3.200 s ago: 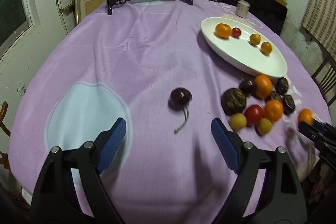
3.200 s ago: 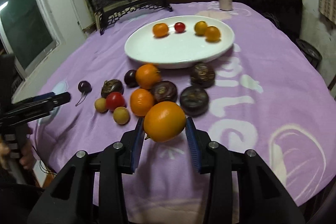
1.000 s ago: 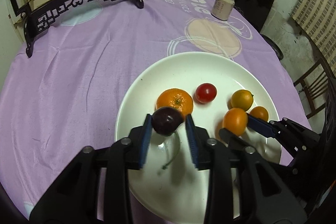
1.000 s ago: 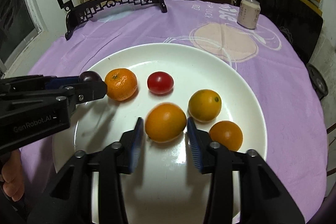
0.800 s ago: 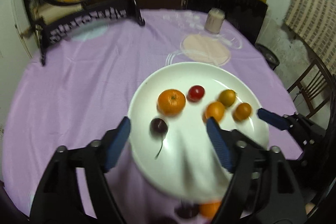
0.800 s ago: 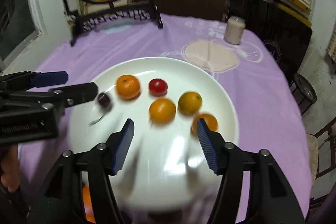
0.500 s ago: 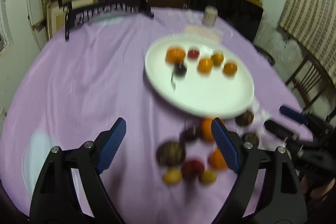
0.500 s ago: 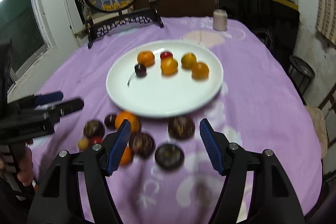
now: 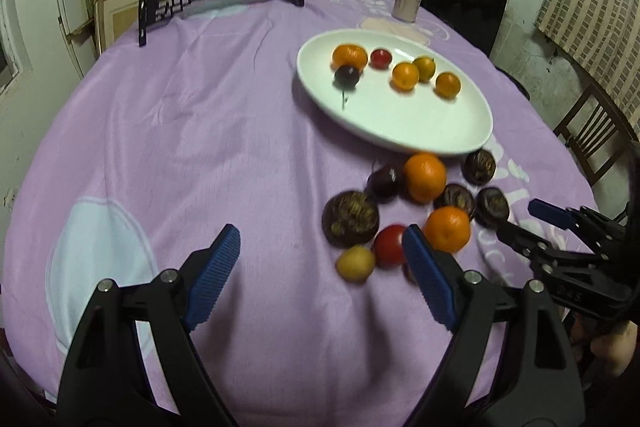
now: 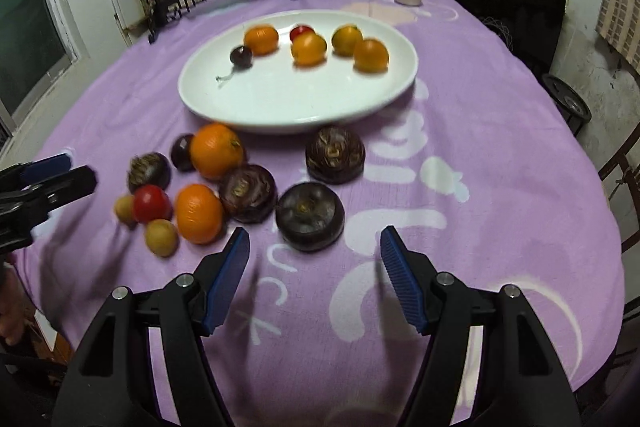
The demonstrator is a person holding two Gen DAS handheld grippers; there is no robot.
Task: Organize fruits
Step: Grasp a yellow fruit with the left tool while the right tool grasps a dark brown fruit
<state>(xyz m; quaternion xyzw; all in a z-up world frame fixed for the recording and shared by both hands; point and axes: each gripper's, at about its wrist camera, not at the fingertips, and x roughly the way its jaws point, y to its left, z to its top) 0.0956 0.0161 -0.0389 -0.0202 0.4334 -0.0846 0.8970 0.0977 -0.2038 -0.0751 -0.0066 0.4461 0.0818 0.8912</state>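
The white plate (image 10: pixel 280 107) sits on the purple cloth (image 9: pixel 180 147) and holds a dark cherry (image 10: pixel 241 57), a small red fruit (image 10: pixel 301 31) half hidden, and four orange fruits. Just in front of the plate lies the loose fruit pile (image 10: pixel 216 183); some pieces are blurred, perhaps plums. The left gripper (image 9: pixel 320 267) and the right gripper (image 10: pixel 314 263) are both spread wide with nothing between the fingers, nearer than the pile.

Orange tangerines (image 10: pixel 261 40), a dark purple cherry (image 10: pixel 241 56) sitting on a white plate (image 10: pixel 280 99); lilac tablecloth (image 10: pixel 480 131) showing pale patterns.
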